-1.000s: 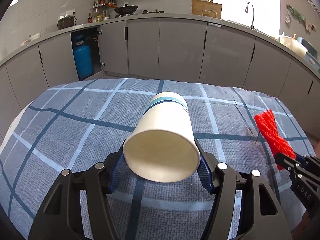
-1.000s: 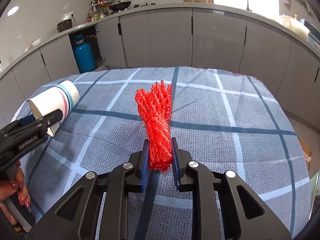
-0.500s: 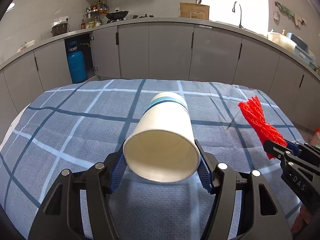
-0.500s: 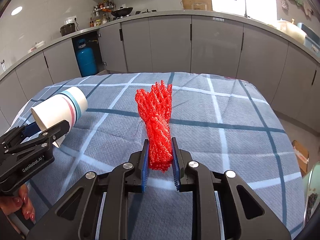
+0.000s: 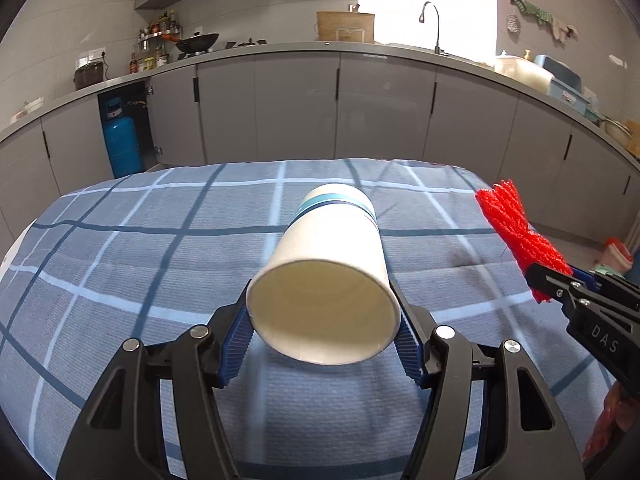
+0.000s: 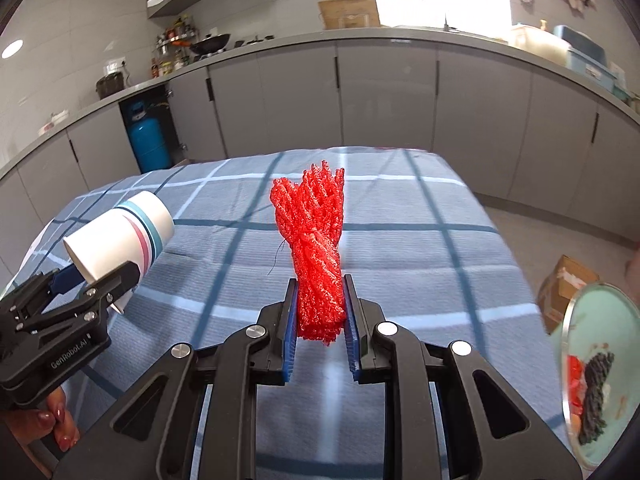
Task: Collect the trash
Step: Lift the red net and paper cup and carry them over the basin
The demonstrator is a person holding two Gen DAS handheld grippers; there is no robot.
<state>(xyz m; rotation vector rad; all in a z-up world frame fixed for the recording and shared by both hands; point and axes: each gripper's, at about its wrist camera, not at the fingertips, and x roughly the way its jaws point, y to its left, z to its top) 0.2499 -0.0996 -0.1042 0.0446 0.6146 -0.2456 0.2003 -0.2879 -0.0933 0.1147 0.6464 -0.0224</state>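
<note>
My left gripper (image 5: pixel 324 332) is shut on a white paper cup (image 5: pixel 332 264) with teal and pink bands, held on its side with the open mouth toward the camera, above the blue checked tablecloth (image 5: pixel 140 264). The cup also shows at the left of the right wrist view (image 6: pixel 120 240). My right gripper (image 6: pixel 320 320) is shut on a bundle of red mesh netting (image 6: pixel 316 240), held upright above the cloth. The netting also shows at the right of the left wrist view (image 5: pixel 516 232).
A round mint-green bin (image 6: pixel 596 380) with dark and red scraps inside stands low at the right, past the table's edge. A cardboard box (image 6: pixel 564 284) lies on the floor beside it. Grey kitchen cabinets (image 5: pixel 300 108) and a blue gas cylinder (image 5: pixel 120 144) stand beyond the table.
Both grippers have lifted and swung right with their loads. The far table edge sits lower in view, and the green bin has come into the right wrist view.
</note>
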